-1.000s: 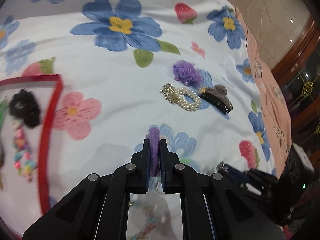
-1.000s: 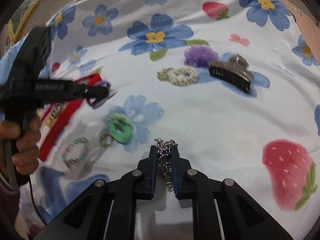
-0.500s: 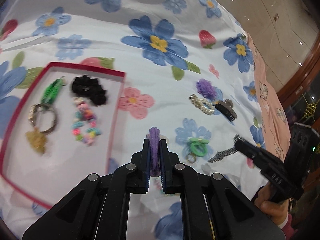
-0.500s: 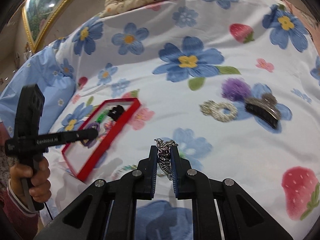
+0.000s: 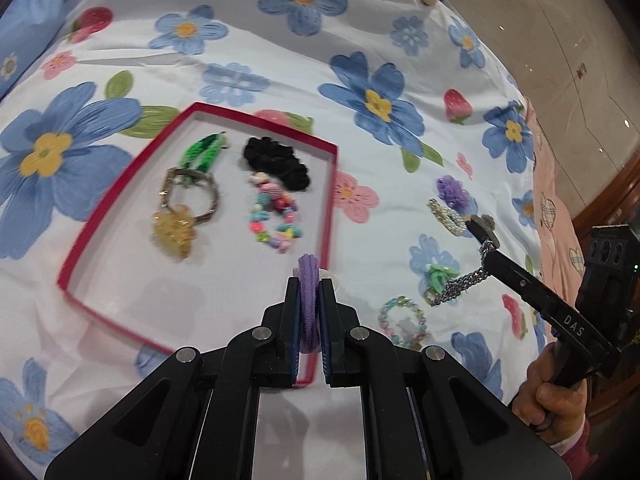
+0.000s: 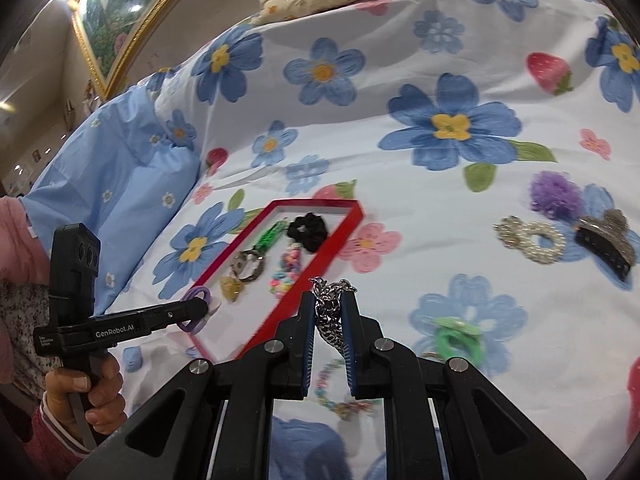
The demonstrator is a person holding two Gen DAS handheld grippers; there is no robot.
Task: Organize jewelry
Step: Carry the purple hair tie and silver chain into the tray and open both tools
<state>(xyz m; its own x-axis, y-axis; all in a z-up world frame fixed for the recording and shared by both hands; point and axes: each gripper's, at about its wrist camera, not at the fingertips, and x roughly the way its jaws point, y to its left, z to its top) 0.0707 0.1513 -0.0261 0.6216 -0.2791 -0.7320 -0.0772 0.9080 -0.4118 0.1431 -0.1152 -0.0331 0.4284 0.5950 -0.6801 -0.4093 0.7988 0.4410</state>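
While the left tool (image 5: 310, 308) pinches the purple hair tie (image 5: 309, 280), the red tray (image 5: 329, 196) lies just ahead-left; the right tool (image 6: 329, 312), gripping the chain (image 6: 330, 312), sits farther off.

Lower half of the purple hair tie (image 5: 309, 308) is hidden between the left tongs (image 5: 310, 286). The beaded bracelet (image 6: 340, 398) is blurred and partly covered by the right tongs (image 6: 329, 300).
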